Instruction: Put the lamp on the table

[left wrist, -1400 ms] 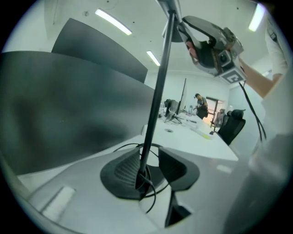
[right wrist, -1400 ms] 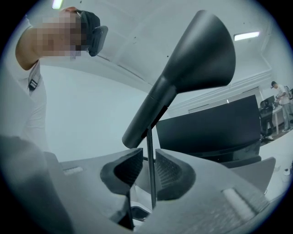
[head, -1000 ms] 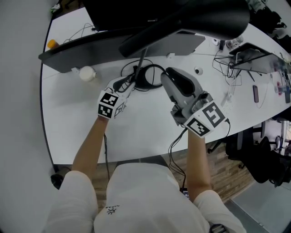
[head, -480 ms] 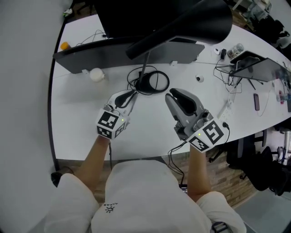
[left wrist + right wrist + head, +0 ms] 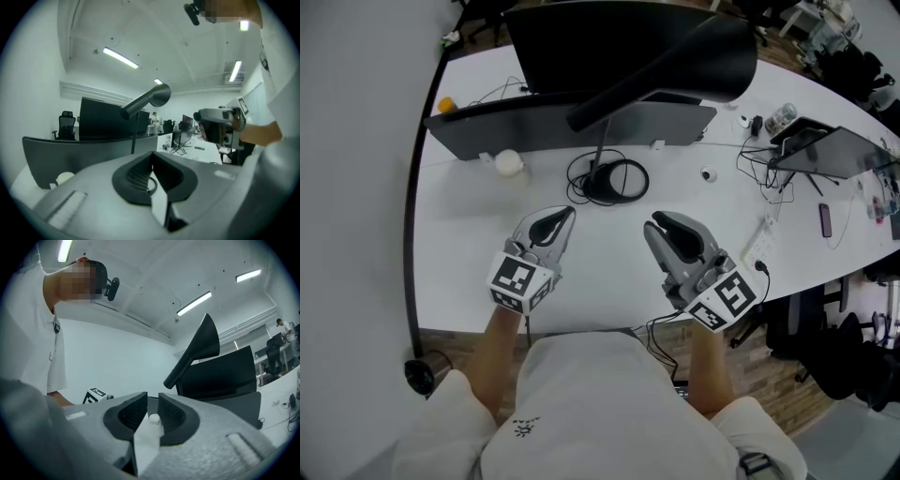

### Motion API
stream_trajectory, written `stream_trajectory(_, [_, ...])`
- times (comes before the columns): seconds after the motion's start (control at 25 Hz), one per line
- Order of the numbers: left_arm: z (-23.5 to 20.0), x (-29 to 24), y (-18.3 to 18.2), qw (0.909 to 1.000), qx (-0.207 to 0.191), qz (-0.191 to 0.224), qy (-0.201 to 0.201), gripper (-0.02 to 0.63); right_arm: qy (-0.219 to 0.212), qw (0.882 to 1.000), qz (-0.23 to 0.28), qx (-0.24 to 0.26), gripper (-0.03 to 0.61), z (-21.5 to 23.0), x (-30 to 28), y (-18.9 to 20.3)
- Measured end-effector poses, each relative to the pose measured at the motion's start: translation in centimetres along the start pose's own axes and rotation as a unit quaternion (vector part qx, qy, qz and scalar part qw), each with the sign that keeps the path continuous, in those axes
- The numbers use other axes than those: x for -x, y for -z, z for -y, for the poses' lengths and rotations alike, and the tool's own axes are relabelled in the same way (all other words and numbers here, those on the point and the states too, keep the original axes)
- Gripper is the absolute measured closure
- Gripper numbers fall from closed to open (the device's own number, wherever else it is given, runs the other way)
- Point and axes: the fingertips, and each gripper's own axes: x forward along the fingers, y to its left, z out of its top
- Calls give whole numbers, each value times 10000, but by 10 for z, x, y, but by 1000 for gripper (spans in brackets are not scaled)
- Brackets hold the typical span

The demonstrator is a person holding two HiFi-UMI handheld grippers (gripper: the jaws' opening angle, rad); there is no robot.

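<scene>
The lamp (image 5: 661, 66) stands upright on the bench (image 5: 469, 272). Its round base (image 5: 602, 180) sits about midway along, just in front of the grey panel (image 5: 572, 127), and its own cable (image 5: 630, 176) is coiled round the foot. By the look of it, the placing is done.

The left claw (image 5: 562, 217) has just been closing, and its jaws meet with nothing between them. The right claw (image 5: 661, 227) shows a narrow gap and grips nothing (the small white knob seen through it seems to lie beyond, on the bench). Both hang near the bench's near edge, apart from the lamp.

The risk is toppling. The lamp's head reaches well out from the base toward the right end, so a knock on the stem or a tug on the cable could tip it into the clutter there. A claw passing low could also hook a loop of the cable.

As for containers, a clear jar (image 5: 782, 116) stands near the far right edge, but its contents are too small to tell. A dark cup-like thing (image 5: 420, 375) sits on the floor off the near left corner, and its inside is too dark to tell.
</scene>
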Motion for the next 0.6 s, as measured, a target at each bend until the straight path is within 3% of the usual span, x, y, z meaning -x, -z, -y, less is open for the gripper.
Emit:
stream_trajectory(0.16, [5,14,-2,10000,-71,-32,-16,618,127,9998,90,82,511,0,14,-6])
stream_trajectory(0.2, [5,18,-2,10000,-2,-20,-5,618,168,9997,102,113,546,0,16,-7])
stream_trajectory(0.36, [2,29,-3,10000,33,31,-21,618,303,9991,91,269,578,1,19,-11])
stream_trajectory(0.6, [4,34,-10,9999,-74,141,1,618,272,9993,39,262,578,-6,13,-10])
